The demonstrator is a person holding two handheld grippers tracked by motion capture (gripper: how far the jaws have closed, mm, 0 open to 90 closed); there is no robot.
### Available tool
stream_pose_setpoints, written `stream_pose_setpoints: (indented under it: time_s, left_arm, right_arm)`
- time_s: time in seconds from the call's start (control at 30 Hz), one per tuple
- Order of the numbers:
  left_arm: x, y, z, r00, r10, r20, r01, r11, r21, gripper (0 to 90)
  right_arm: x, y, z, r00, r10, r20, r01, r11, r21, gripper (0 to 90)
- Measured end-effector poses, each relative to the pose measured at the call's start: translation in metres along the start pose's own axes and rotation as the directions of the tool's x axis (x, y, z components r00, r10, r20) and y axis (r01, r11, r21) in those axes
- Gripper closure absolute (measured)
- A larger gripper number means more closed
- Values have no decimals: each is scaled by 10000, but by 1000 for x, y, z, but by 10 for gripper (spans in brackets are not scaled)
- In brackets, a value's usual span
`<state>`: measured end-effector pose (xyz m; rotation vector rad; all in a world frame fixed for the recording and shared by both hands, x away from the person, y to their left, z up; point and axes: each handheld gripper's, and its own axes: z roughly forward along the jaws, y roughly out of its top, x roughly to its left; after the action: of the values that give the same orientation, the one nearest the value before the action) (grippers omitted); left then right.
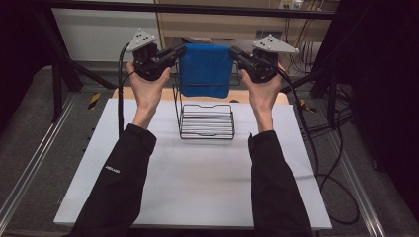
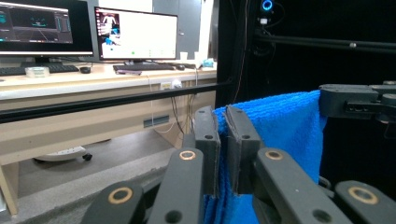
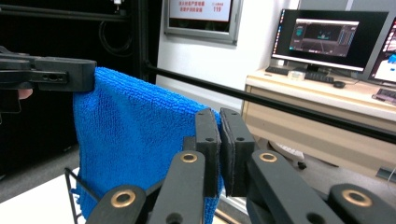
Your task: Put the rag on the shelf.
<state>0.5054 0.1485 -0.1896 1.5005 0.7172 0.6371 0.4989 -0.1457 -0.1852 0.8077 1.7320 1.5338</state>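
Observation:
A blue towel (image 1: 205,69) hangs stretched between my two grippers, high above the back of the white table (image 1: 192,177). My left gripper (image 1: 179,51) is shut on the towel's upper left corner, and my right gripper (image 1: 234,53) is shut on its upper right corner. Below the towel stands a black wire rack (image 1: 206,121), whose upright frame is partly hidden behind the cloth. In the left gripper view the jaws pinch the blue towel (image 2: 275,126) at my left gripper (image 2: 223,116). In the right gripper view my right gripper (image 3: 218,117) clamps the towel (image 3: 135,140) edge.
A wooden desk with monitors (image 2: 135,35) and keyboards stands beyond the table. Black frame bars (image 1: 197,9) cross overhead and at the sides. Cables (image 1: 321,148) trail off the table's right side. The table's near half lies between the person's black sleeves (image 1: 118,182).

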Motion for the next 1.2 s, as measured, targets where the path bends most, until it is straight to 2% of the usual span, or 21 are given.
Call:
stream_pose_setpoints:
  time_s: [0.13, 0.3, 0.6, 0.77, 0.97, 1.2]
  left_arm:
    - [-2, -6, -2, 9997, 224, 122, -226, 9995, 233, 836]
    - [-6, -11, -5, 9987, 461, 196, -466, 9986, 268, 837]
    - [-10, -15, -17, 9968, 579, 553, -604, 9972, 446, 837]
    - [-12, -17, -19, 9961, 695, 539, -730, 9950, 678, 836]
    - [-16, -22, -23, 9954, 686, 665, -733, 9949, 700, 836]
    - [-18, -28, -26, 9947, 868, 552, -915, 9918, 896, 835]
  right_arm:
    - [1, -6, -5, 9999, 42, -116, -40, 9999, 162, 871]
    - [4, -10, -9, 9998, -55, -203, 64, 9990, 437, 870]
    - [9, -13, -19, 9986, -226, -486, 257, 9976, 639, 869]
    - [11, -16, -23, 9977, -270, -627, 321, 9962, 807, 869]
    - [11, -18, -28, 9962, -328, -811, 406, 9946, 959, 869]
    - [15, -21, -29, 9950, -487, -878, 581, 9925, 1076, 869]
